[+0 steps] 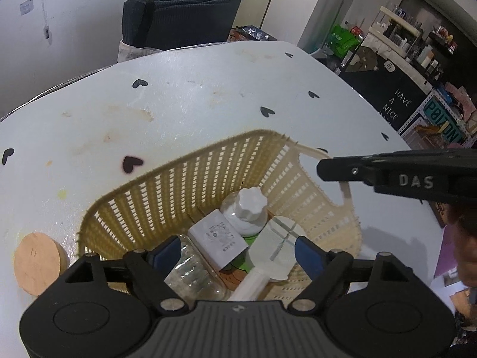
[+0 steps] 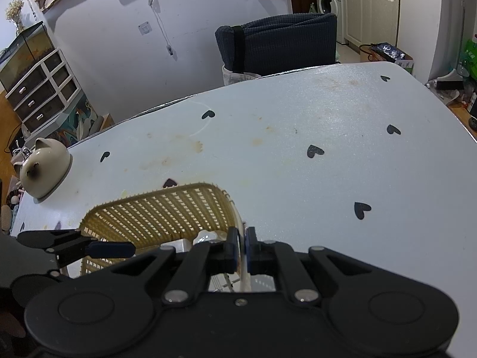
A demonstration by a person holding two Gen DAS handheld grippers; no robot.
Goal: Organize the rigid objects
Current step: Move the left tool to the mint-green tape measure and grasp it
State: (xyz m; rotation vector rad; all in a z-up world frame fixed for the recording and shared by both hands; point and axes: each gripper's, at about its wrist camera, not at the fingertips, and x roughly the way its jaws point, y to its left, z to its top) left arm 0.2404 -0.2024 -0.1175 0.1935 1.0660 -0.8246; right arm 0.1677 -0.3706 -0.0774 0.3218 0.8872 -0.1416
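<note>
Basket (image 1: pixel 167 179) contents half-hidden under released left jaws; right jaws clenching basket's rim.

The right gripper (image 2: pixel 242 247) sits at six o'clock, its jaws clamped tight on the pale rim of a beige slatted basket (image 2: pixel 155 211) that lies toward seven o'clock on a white table (image 2: pixel 298 155) printed with small black hearts. A white bottle cap (image 2: pixel 205 235) peeks out inside the basket, just beside the gripper's near finger. At eight o'clock the left gripper (image 2: pixel 89 246) reaches in over the basket; only one blue-padded finger shows. A cream cat-shaped dome (image 2: pixel 44 170) rests at the table's nine o'clock edge. A dark blue chair (image 2: pixel 277 44) stands beyond the table at twelve o'clock.
</note>
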